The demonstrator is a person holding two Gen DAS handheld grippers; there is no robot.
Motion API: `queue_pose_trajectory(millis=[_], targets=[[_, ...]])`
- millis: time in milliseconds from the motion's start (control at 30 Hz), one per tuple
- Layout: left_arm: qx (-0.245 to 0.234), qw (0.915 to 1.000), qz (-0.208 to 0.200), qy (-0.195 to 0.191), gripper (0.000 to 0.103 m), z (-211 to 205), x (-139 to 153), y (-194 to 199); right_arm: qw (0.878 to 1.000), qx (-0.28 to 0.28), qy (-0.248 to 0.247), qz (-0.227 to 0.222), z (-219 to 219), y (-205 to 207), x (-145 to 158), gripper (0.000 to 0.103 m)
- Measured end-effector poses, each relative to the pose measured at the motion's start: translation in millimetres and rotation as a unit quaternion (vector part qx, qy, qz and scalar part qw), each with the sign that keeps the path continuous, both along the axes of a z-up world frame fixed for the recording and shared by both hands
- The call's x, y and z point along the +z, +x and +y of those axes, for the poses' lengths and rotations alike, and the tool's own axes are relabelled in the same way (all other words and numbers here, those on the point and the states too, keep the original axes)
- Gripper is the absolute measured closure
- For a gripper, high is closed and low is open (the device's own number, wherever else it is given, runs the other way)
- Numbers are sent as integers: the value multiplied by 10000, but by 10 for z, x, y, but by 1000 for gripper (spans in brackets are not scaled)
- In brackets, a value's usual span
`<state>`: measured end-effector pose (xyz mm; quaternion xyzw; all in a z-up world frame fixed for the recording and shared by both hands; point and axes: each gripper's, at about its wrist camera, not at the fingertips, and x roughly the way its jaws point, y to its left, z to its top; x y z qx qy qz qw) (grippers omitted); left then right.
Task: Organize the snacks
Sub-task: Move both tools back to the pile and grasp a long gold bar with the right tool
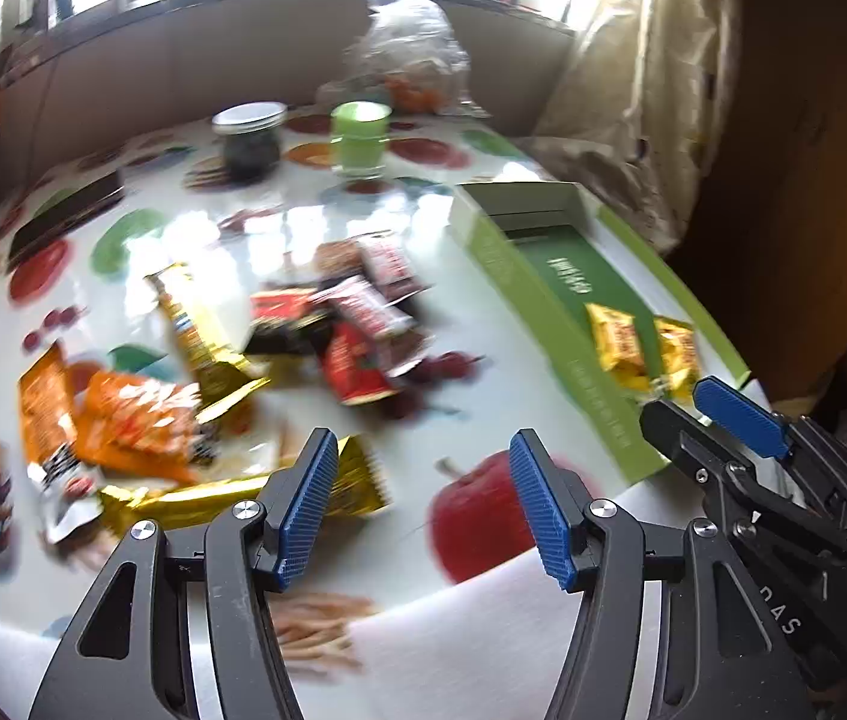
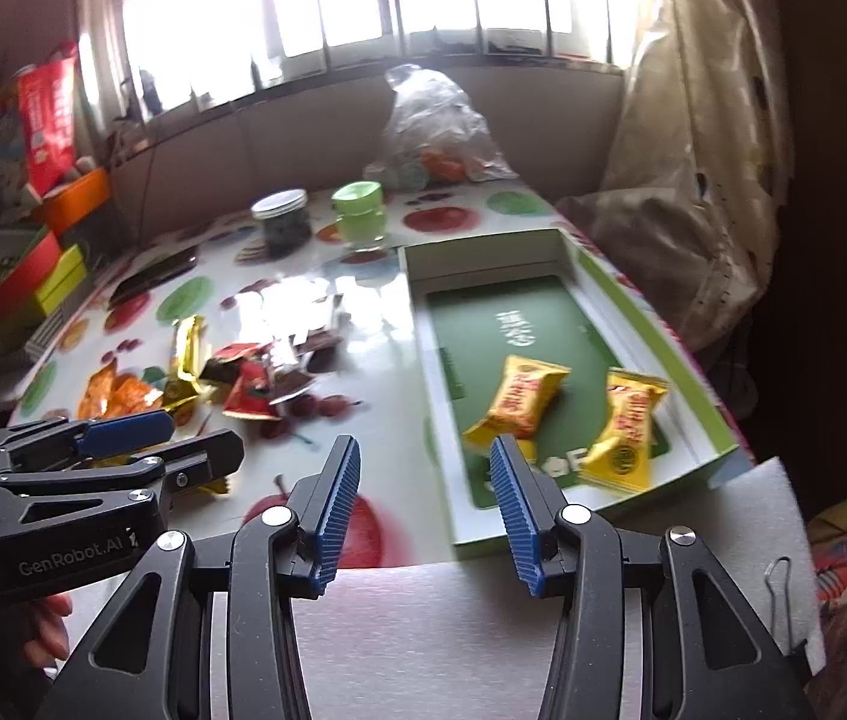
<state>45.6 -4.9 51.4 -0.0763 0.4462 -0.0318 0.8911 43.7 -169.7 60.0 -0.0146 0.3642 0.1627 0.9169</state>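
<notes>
While both grippers hang over the near edge of the table [image 2: 375,312], the snacks lie in two groups. Two yellow packets [image 2: 522,405] sit inside the green box [image 2: 717,414] on the right side of the table, near its front end, just apart from each other. Each is a plump pillow pack with red print and crimped ends, and each lies with its long axis slanting from near-left up to far-right. The box itself is a shallow tray with pale walls and a dark green floor, its long side running away toward the window.

Left of the box, out on the fruit-patterned cloth, lies the loose pile [image 1: 357,324]: red and dark wrappers heaped together, a long gold packet [image 1: 201,336] pointing away from the table's edge, and orange bags [image 1: 123,414] beside it. Motion blur hides their print.

The left gripper [image 1: 423,504] has its blue pads standing wide apart with nothing between them, above a gold wrapper and a printed apple. The right gripper [image 2: 426,516] is about half open and empty too, by the box's near left corner.
</notes>
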Motion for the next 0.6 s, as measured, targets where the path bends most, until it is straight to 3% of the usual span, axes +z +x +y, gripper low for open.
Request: queue_pose_trajectory(millis=[400,600], targets=[[852,9961,202,-80,43,738,-183,-322,9948,1013,-37,119,667,48,-120,58],[1267,9914,318,-73,43,1081,-259,-460,9829,1811,-5,336,1024,92,-221,55]])
